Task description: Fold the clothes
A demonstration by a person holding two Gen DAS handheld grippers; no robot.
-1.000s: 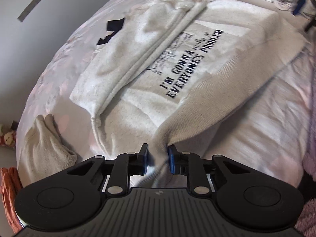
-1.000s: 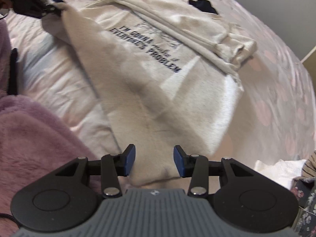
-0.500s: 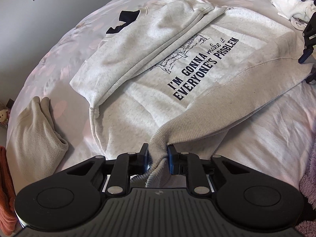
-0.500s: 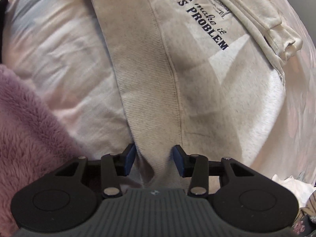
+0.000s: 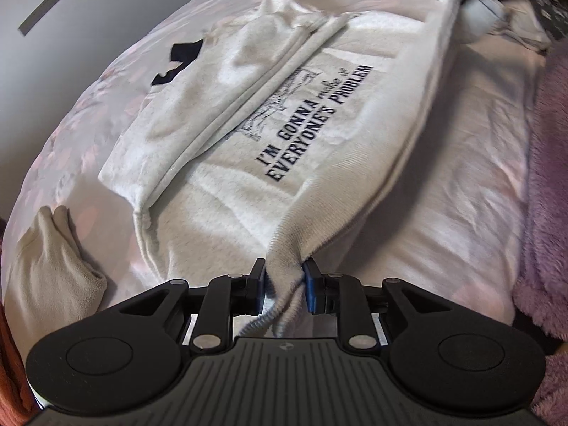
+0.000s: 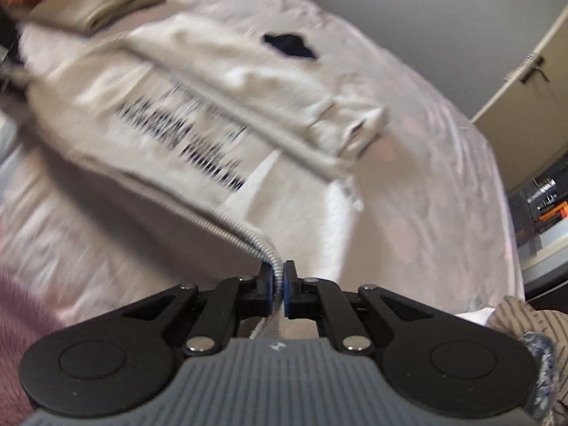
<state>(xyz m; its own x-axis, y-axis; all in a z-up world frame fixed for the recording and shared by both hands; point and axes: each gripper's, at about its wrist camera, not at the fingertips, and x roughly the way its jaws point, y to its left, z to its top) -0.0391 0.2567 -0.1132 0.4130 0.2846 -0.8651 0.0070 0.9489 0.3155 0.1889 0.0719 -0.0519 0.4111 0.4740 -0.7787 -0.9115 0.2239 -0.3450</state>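
Right gripper [image 6: 279,285] pinches sweatshirt [image 6: 198,131] hem, apparently stretched diagonally.

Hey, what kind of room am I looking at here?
Most likely a bedroom: the sweatshirt lies spread on a bed with a pale floral cover, other folded clothes sit at its edge, and a door stands beyond.
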